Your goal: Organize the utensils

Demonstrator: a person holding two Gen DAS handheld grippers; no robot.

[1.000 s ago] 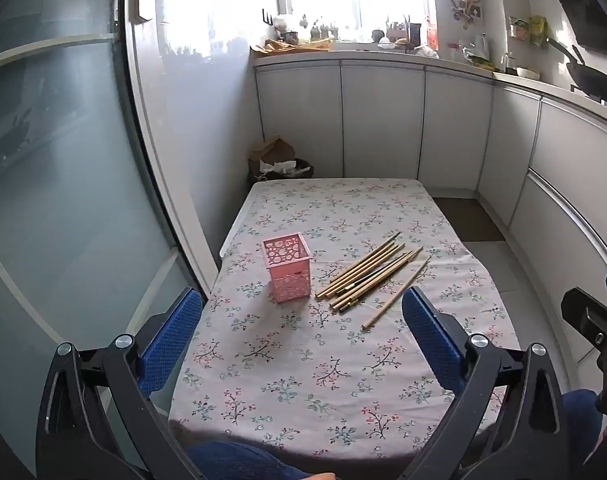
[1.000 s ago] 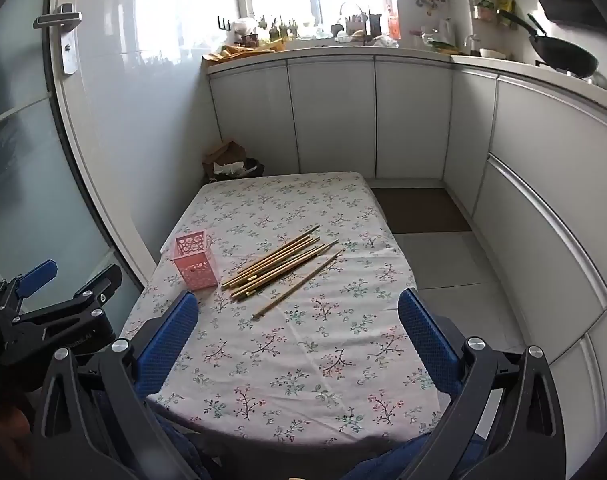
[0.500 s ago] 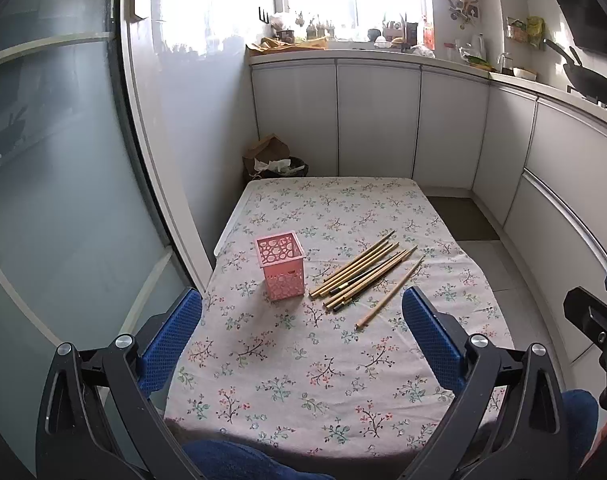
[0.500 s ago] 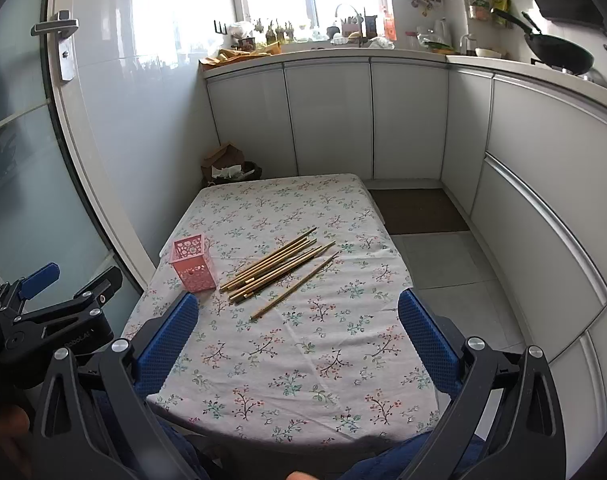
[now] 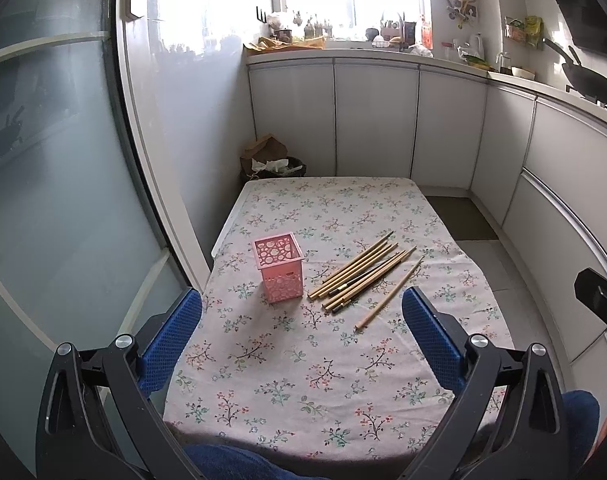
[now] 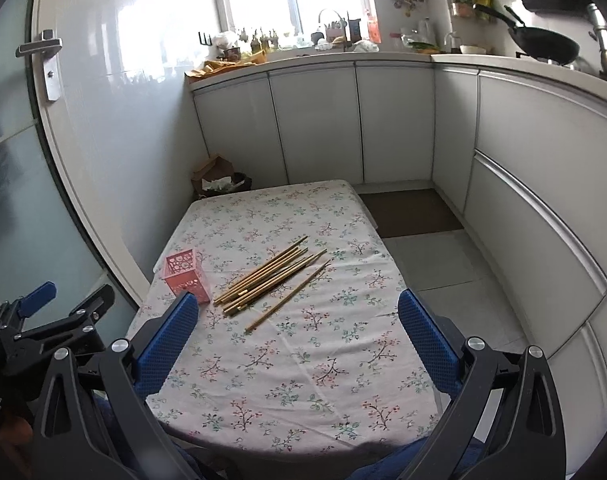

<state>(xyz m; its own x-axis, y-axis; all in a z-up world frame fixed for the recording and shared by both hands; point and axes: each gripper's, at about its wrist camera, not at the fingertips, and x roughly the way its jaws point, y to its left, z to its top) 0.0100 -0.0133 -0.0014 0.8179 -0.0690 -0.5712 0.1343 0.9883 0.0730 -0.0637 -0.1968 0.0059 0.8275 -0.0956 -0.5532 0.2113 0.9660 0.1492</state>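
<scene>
1. The pink perforated plastic holder (image 5: 281, 267) stands upright and looks empty on the floral tablecloth (image 5: 327, 376), left of the loose pile of wooden chopsticks (image 5: 361, 276) (one stick lies apart, nearer the right).
2. The left gripper (image 5: 301, 342) hangs back over the near table edge, jaws wide apart, holding nothing.
3. The right gripper (image 6: 297, 340) likewise, spread and empty.
4. Judgement: nothing is sorted yet; next comes reaching in to pinch a chopstick.
</scene>
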